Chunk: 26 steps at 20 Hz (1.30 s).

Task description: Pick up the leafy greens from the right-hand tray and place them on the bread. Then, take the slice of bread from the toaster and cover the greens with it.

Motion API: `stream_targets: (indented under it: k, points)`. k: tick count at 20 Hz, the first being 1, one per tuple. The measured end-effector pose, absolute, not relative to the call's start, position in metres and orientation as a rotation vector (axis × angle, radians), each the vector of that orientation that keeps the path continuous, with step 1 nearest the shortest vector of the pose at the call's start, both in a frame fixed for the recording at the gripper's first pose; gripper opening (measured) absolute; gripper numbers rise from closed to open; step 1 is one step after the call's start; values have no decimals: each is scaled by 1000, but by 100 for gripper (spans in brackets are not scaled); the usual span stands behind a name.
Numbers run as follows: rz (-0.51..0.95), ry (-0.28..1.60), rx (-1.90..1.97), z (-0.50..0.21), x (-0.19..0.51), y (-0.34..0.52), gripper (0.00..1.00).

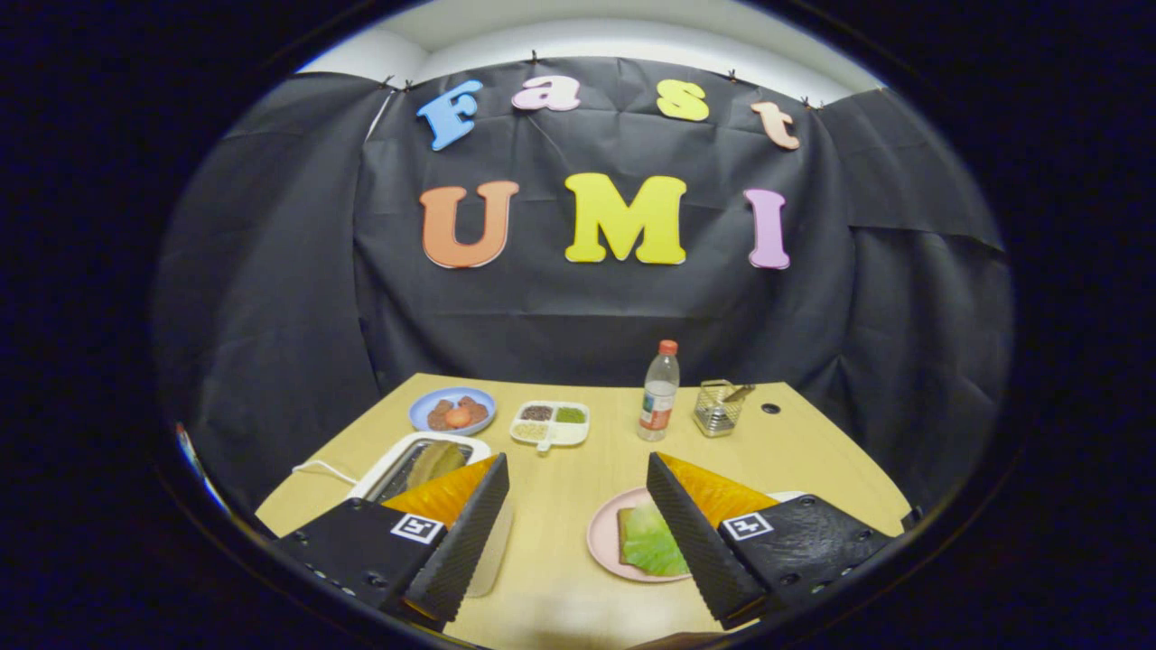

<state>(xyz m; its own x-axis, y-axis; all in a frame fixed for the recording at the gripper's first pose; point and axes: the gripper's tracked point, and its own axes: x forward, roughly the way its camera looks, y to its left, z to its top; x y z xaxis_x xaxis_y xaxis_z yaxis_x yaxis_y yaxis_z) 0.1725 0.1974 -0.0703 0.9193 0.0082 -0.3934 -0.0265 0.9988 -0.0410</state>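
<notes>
Partly, open tongs hide greens & toaster.

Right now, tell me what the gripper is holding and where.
Nothing. The gripper is open, only bare table between its fingers; the greens lie on the bread.

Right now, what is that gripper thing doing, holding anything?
Gripper: open, fingers spread wide and holding nothing; bare table between them, the toaster by one finger, the plate with greens by the other.
</notes>
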Motion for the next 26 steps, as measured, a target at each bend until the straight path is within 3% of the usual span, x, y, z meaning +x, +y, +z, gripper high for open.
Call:
stream_targets:
  k: [6,19,25,26]
  points:
    - [45,414,-51,-67,183,247,96]
    - [94,691,-21,-162,233,308,97]
    - [98,727,-35,-174,233,313,57]
    - [99,733,-36,-175,232,313,57]
